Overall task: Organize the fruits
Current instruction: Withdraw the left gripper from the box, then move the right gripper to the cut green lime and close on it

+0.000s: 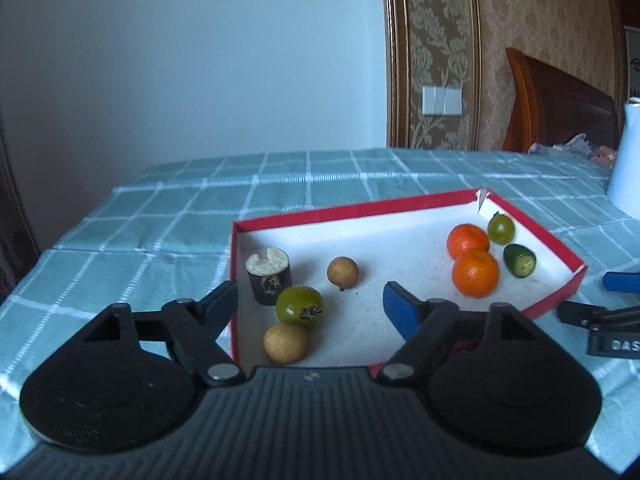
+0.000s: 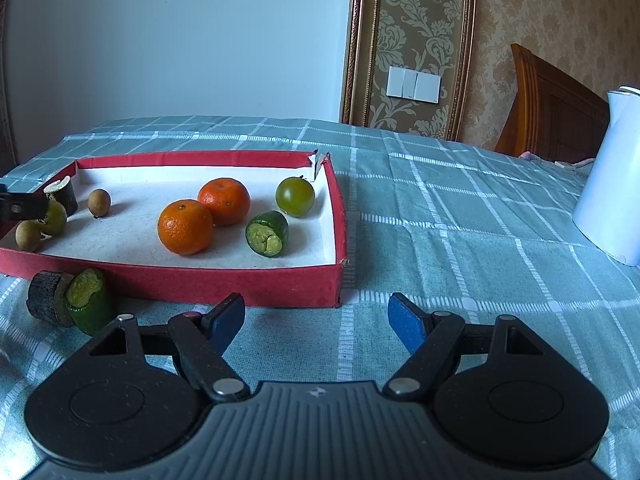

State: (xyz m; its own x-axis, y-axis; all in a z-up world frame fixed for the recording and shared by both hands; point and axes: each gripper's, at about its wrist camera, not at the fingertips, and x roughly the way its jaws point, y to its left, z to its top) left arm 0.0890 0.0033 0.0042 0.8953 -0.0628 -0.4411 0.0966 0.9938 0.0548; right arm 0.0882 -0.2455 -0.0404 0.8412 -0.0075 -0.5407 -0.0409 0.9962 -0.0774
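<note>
A red box (image 1: pixel 352 210) with a white floor lies on the checked cloth. At its left end are a dark stub (image 1: pixel 269 276), two brown longans (image 1: pixel 343 273) (image 1: pixel 285 343) and a green tomato (image 1: pixel 299 306). My left gripper (image 1: pixel 310 294) stands open over that end, with the tomato between its fingers and untouched. At the right end lie two oranges (image 2: pixel 185 226) (image 2: pixel 224 201), a green tomato (image 2: pixel 295 196) and a cucumber piece (image 2: pixel 267 233). Outside the front wall lie another dark stub (image 2: pixel 44 297) and a cucumber piece (image 2: pixel 89 304). My right gripper (image 2: pixel 316 306) hangs open over the cloth, holding nothing.
A white kettle (image 2: pixel 608 184) stands on the table at the far right. A wooden headboard (image 2: pixel 556 108) rises behind the table. The checked cloth (image 2: pixel 460 220) stretches between the box and the kettle.
</note>
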